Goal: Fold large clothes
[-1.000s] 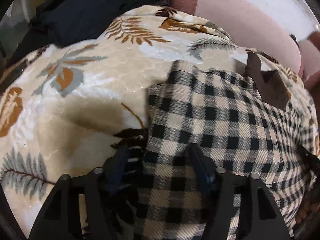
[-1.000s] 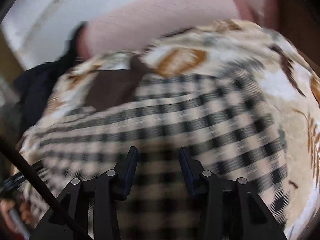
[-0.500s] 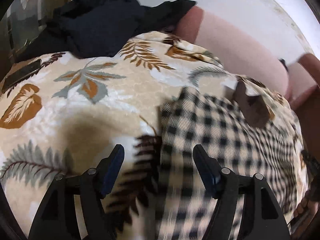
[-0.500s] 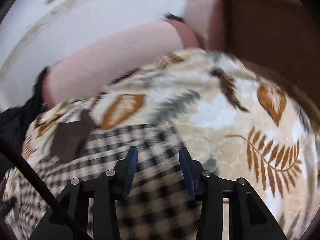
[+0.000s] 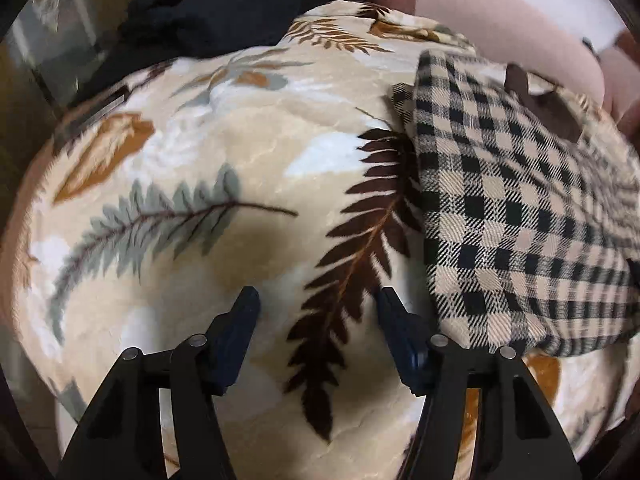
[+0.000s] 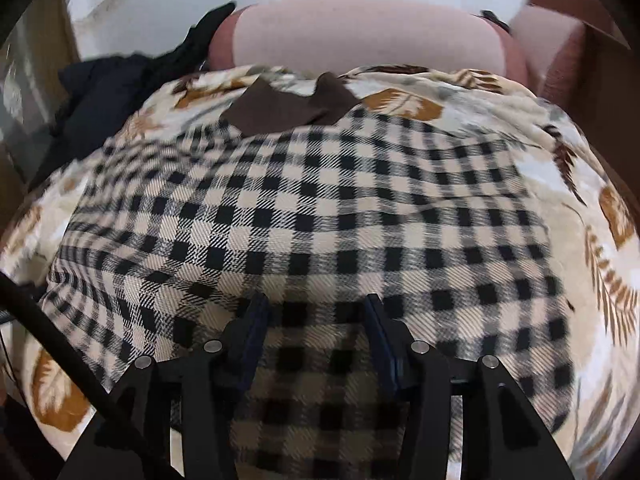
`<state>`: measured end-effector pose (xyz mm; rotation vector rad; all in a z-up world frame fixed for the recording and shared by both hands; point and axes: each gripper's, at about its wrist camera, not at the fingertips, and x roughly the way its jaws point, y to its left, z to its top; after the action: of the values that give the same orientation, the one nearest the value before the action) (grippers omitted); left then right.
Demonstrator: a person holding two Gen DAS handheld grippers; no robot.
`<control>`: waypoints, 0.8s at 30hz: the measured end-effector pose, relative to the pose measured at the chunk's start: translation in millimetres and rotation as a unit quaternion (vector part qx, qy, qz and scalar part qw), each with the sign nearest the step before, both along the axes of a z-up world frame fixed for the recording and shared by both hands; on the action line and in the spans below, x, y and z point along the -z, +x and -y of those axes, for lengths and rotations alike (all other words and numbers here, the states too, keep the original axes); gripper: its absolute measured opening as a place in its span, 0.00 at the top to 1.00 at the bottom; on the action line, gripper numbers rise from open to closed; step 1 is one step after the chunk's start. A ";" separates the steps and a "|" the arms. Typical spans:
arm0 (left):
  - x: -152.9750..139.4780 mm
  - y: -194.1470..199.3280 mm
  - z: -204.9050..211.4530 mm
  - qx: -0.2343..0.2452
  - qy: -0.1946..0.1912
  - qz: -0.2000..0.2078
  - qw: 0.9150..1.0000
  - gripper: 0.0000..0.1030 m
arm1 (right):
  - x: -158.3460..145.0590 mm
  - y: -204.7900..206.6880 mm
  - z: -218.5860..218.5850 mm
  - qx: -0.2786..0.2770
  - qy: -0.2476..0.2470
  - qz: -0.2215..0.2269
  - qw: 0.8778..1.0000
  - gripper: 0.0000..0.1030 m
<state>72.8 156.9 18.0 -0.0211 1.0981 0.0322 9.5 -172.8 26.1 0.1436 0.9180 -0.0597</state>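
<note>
A beige and black checked garment (image 6: 320, 216) with a brown collar (image 6: 288, 106) lies folded flat on a leaf-print blanket (image 5: 192, 184). In the left wrist view the garment (image 5: 512, 208) lies to the right. My left gripper (image 5: 316, 304) is open and empty over the bare blanket, just left of the garment's edge. My right gripper (image 6: 314, 312) is open and empty, low over the near part of the garment.
A pile of dark clothing (image 5: 224, 4) lies at the far left of the blanket. A pink sofa back (image 6: 360, 36) runs behind, with a white wall above. A black cable (image 6: 60, 344) crosses the lower left of the right wrist view.
My left gripper has moved left off the garment and now sits over bare blanket. My right gripper swung right over the blanket, then back over the garment. Both stay open.
</note>
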 end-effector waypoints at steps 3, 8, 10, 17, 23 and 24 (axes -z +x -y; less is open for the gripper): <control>-13.2 -4.5 -14.1 -0.018 -0.031 0.017 0.999 0.41 | -17.9 -19.5 5.4 0.025 -0.009 0.039 0.999 0.49; -34.3 -5.6 -18.2 -0.026 -0.065 0.062 0.996 0.41 | -38.9 -38.2 -23.0 -0.018 -0.008 0.084 0.996 0.48; -34.3 1.1 -19.3 -0.029 -0.079 0.062 0.995 0.41 | -41.6 -39.7 -49.9 -0.063 -0.016 0.091 0.994 0.46; -29.8 48.2 -14.6 -0.009 -0.158 0.042 0.987 0.37 | -21.9 -49.4 -160.5 -0.217 -0.053 0.089 0.971 0.44; -16.5 105.8 4.4 0.045 -0.211 0.020 0.976 0.37 | 6.6 -44.9 -225.7 -0.287 -0.094 0.083 0.950 0.44; -13.5 113.7 7.9 0.051 -0.218 0.016 0.975 0.36 | 9.5 -43.3 -230.7 -0.292 -0.100 0.084 0.947 0.44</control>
<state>186.6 149.1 31.5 -0.3572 1.0546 -0.3020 -33.8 57.8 16.6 -0.3119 0.7488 0.4039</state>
